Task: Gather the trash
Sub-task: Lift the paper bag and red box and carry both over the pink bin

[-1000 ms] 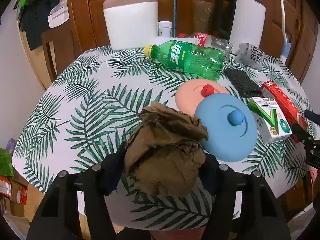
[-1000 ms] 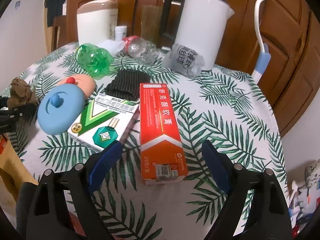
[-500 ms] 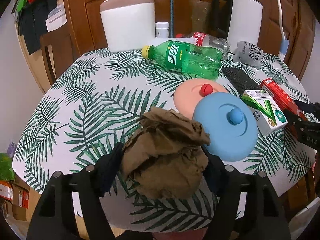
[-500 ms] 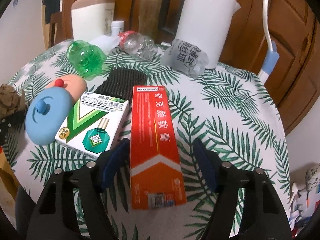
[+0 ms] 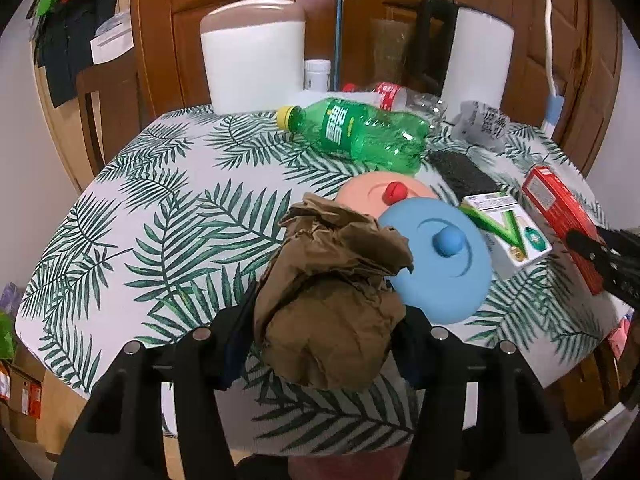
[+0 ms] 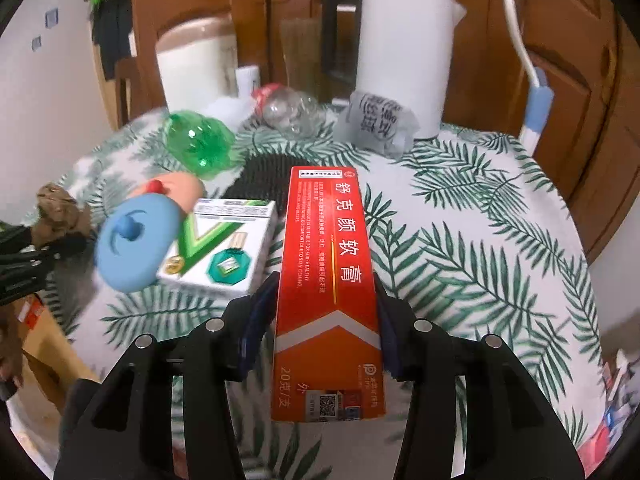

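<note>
Nearest you, your left gripper (image 5: 326,332) has its fingers closing on the crumpled brown paper wad (image 5: 334,304), and your right gripper (image 6: 320,320) is closing its fingers on the sides of the red carton (image 6: 326,280), so two pieces look in hand and nothing looks binned yet, no bin in view. Left on the leaf-print desk (image 5: 160,216), going outward: blue lid (image 5: 440,256), pink lid (image 5: 380,192), green-and-white box (image 6: 220,248), dark mesh pad (image 6: 264,176), green bottle (image 5: 360,132), clear crushed bottle (image 6: 288,110), grey wrapper (image 6: 376,124); behind them a white kettle (image 6: 404,52), a white canister (image 5: 252,56) and brown wooden doors (image 6: 560,60)
</note>
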A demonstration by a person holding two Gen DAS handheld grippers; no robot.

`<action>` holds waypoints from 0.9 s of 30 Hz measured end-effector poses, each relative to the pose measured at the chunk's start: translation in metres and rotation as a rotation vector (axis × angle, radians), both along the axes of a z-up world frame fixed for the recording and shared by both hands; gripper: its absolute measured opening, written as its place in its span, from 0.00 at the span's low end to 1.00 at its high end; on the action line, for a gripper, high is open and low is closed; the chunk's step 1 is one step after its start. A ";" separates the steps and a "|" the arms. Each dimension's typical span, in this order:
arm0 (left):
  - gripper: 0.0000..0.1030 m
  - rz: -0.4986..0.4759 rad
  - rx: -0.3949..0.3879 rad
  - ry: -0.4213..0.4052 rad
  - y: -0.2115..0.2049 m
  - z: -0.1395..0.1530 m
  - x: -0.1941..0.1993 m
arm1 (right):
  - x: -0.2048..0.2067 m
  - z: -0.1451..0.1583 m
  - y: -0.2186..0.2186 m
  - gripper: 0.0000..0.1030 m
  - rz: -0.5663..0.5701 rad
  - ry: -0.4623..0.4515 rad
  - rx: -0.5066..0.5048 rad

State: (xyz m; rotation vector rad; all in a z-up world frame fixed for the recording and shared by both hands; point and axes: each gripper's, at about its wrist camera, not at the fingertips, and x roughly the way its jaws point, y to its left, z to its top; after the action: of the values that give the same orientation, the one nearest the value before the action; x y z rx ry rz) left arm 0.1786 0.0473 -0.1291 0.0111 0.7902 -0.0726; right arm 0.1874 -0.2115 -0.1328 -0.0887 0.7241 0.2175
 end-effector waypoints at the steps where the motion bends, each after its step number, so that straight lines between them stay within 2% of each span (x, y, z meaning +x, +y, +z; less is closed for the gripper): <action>1: 0.56 -0.004 0.003 -0.005 -0.001 0.002 -0.003 | -0.009 0.004 -0.001 0.45 0.008 -0.009 0.014; 10: 0.56 -0.071 0.012 -0.029 -0.019 0.024 -0.066 | -0.097 0.026 0.025 0.45 0.092 -0.050 0.076; 16: 0.57 -0.123 0.016 -0.001 -0.031 0.014 -0.116 | -0.151 0.015 0.049 0.45 0.146 -0.039 0.105; 21: 0.57 -0.147 0.020 0.060 -0.036 -0.015 -0.147 | -0.176 -0.017 0.063 0.45 0.169 0.006 0.116; 27: 0.57 -0.163 0.048 0.191 -0.038 -0.084 -0.159 | -0.178 -0.086 0.078 0.45 0.175 0.103 0.091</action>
State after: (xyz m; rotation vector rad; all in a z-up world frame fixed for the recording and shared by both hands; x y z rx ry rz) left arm 0.0197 0.0090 -0.2133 0.1159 0.9811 -0.2115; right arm 0.0090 -0.1330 -0.2185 -0.0540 0.8082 0.4239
